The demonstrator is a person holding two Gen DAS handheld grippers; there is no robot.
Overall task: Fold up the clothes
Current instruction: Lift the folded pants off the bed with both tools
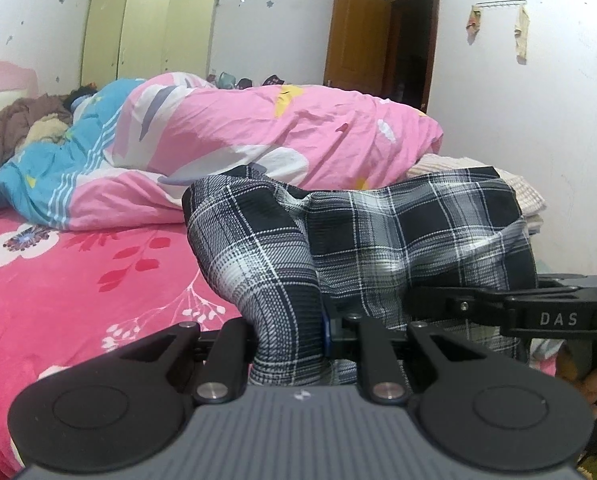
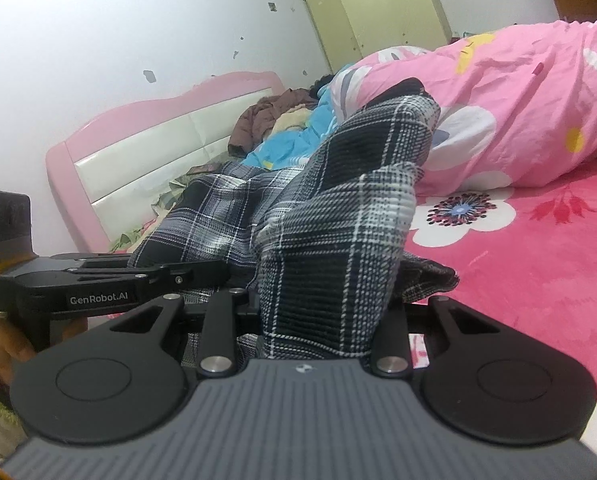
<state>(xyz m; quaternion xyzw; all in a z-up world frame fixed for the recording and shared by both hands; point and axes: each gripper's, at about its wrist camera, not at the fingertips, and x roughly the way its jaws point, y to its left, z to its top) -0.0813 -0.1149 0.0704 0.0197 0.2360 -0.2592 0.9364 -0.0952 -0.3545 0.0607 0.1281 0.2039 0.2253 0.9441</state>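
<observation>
Plaid cloth, black, grey and white, is the item under handling: a checked garment (image 1: 378, 240) held up off the bed (image 1: 78, 288) at its near edge, bunched and draped and not flat.

Left gripper (image 1: 294, 332): clamped on a gathered fold of the garment, which rises out from between its fingers. Right gripper (image 2: 318, 312): likewise closed on a thick wad of the same cloth (image 2: 330, 240). In each wrist view the other gripper shows alongside, close by, so the two grips sit near each other on the fabric. A hand (image 1: 594, 376) is partly visible at the right edge of the left view, on the handle.

Condition of the garment: creased, doubled over itself in places, with one loose end trailing toward the pink floral quilt (image 1: 278, 132) heaped behind. No squared, flat folded shape is visible. What kind of garment it is cannot be determined.

Assessment: folding is in progress and not complete. Whether the cloth is being lifted to spread it or carried over to make a fold cannot be settled here. Remaining in either case: a neat, flat, compact bundle resting on the bed.
</observation>
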